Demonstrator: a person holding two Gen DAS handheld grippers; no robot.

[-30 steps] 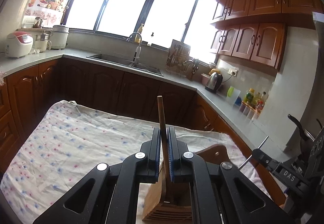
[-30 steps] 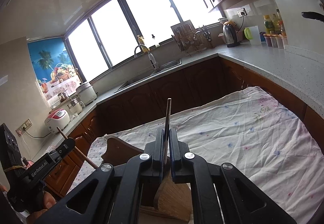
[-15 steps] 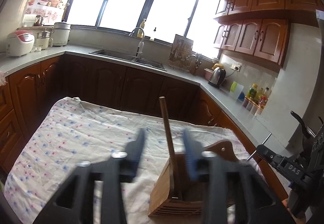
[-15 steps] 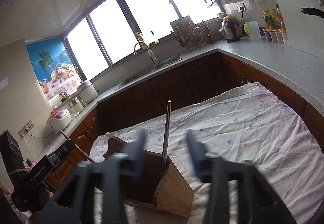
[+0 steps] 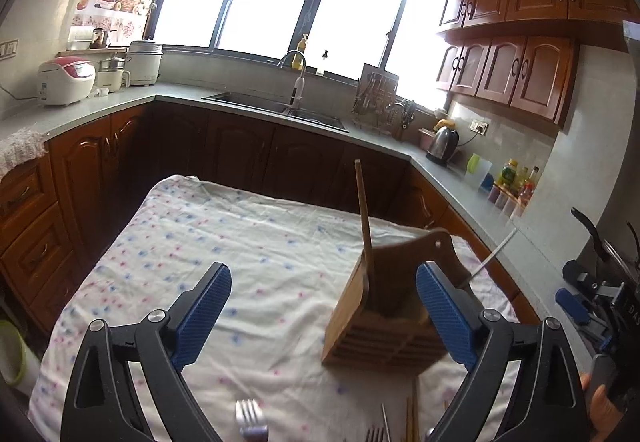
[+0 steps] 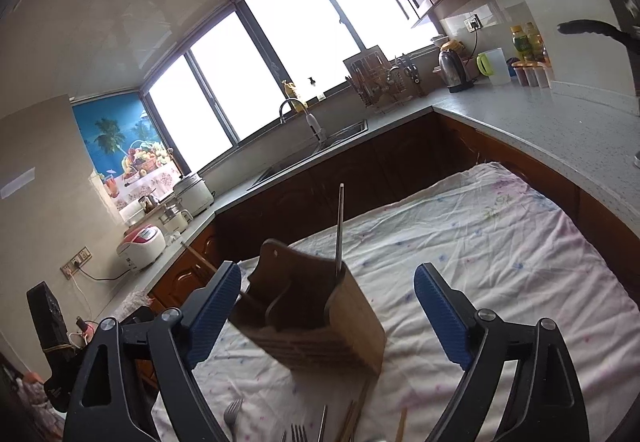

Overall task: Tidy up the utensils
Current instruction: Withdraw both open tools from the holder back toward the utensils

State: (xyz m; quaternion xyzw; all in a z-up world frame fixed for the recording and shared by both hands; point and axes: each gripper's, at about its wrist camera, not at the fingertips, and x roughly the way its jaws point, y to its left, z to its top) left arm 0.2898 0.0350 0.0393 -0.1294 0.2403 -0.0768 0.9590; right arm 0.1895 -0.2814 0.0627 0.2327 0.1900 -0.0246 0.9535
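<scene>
Both claws spread wide and holding nothing: left gripper (image 5: 322,316) low in its frame, right gripper (image 6: 328,316) likewise. Wooden utensil holder (image 5: 390,306) standing on the floral tablecloth (image 5: 224,242), right of centre in the left view and just left of centre in the right view. One wooden stick-like utensil (image 5: 363,210) upright in a compartment at the holder's left side in the left view, leaning slightly; one thin metal utensil (image 6: 339,228) upright in another slot in the right view (which end is down cannot be told). More pieces lying loose at the bottom edge: a fork (image 5: 249,418), more tines (image 6: 298,434), chopsticks (image 6: 354,418). Likely next: picking up one of these flat pieces. Risks from here: pads skidding off a thin metal handle flat on soft cloth, or pinching the cloth along with it and dragging the holder. Also possible: knocking the tall, lightly loaded holder, toppling it and spilling both standing pieces.
</scene>
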